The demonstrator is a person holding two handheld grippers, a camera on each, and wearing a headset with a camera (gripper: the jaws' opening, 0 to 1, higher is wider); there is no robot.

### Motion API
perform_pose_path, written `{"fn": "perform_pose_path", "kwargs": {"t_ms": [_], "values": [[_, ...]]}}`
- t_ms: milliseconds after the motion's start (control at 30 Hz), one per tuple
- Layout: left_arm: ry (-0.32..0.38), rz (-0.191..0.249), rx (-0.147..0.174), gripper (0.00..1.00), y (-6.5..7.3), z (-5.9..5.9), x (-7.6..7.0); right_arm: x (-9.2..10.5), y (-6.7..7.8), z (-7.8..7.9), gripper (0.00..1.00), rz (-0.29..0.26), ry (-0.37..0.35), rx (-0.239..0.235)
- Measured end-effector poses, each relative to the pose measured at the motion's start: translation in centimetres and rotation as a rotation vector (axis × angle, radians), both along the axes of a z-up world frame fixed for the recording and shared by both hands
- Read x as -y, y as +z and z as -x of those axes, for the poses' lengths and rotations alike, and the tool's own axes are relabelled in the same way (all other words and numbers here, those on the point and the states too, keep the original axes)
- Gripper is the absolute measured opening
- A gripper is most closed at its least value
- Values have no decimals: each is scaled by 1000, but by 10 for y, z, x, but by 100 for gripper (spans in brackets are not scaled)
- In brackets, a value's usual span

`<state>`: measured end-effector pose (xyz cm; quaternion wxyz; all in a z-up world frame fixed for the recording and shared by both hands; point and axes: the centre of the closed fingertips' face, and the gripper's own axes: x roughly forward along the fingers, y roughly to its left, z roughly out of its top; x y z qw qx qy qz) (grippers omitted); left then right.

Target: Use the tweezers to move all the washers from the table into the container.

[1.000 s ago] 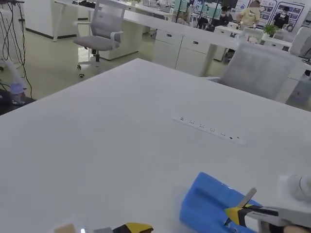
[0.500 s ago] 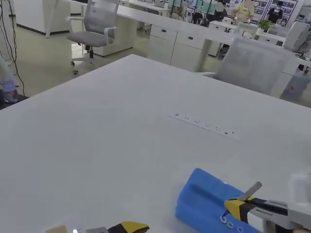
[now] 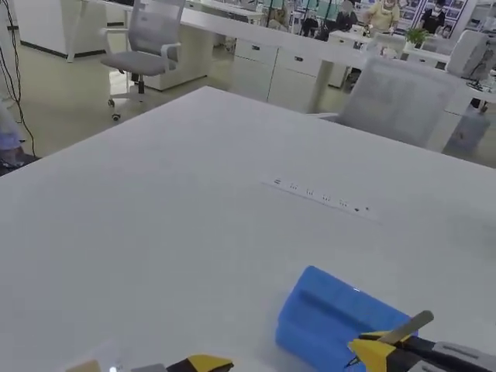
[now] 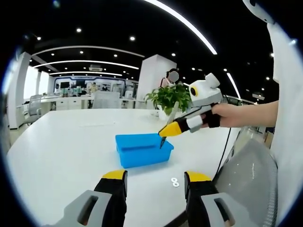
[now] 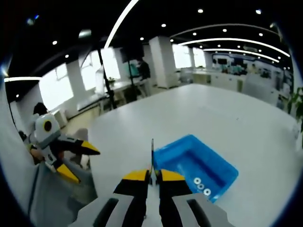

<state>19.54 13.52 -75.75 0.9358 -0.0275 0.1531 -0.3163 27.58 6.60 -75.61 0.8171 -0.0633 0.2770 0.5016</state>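
- R claw (image 5: 155, 176) is shut tight on the tweezers (image 5: 152, 153), tip over the blue container (image 5: 182, 161).
- L claw (image 4: 156, 177) is wide open, nothing in it.
- 3 washers (image 5: 201, 186) lie in the container; loose washers (image 4: 174, 181) sit on the desk (image 3: 194, 217) near it.
- Step, I think: fetch the next one. Needs tip down & a pinch on its thin edge.
- Big bright office, chairs (image 3: 147, 46) in back.

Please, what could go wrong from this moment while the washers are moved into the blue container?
The two washers on the table seem to lie near its edge; a clumsy poke with the tweezers could push them off. The thin tweezers are held only by the shut right claw; pressing them on the table could twist them.
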Motion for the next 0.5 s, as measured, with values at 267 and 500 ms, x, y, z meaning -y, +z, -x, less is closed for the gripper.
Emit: {"fn": "perform_pose_path", "kwargs": {"t_ms": [267,500], "values": [[-3,-4,-4,47,0,0,1,6,-38,20,5,11,5,-93],[-3,-3,-5,47,0,0,1,15,-54,27,5,8,-35,-150]]}}
